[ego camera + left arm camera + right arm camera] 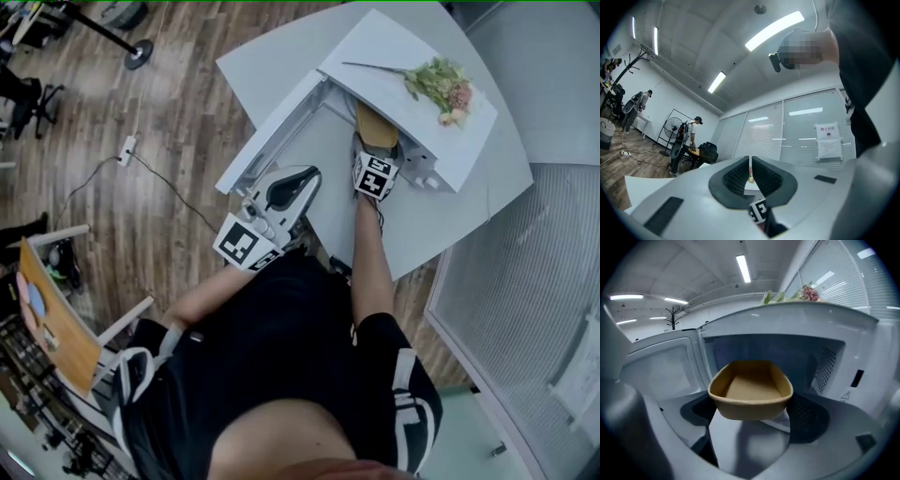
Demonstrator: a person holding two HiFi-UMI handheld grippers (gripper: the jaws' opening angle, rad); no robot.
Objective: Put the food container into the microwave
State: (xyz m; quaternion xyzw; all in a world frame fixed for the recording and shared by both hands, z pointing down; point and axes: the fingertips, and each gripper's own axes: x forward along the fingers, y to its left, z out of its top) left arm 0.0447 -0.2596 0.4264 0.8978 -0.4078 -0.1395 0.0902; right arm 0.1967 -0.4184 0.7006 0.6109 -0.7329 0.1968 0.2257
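In the head view, the microwave (403, 70) stands on the white worktop (441, 225) with its door (267, 131) swung out past the worktop's left edge. The right gripper (376, 155) holds the tan food container (376, 127) at the opening. The left gripper (286, 192) hangs by the person's body, so the right is nearer.

In the left gripper view, the fingers (736, 176) are almost pressed together with nothing between them, and they point at the ceiling.

In the right gripper view, the fingers (808, 416) pinch the container's near end. Its long axis runs straight ahead into the cavity (759, 345), so the next move is probably forward and down.

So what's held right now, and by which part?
The right gripper holds the food container by its near end, across the sides; the left gripper holds nothing.
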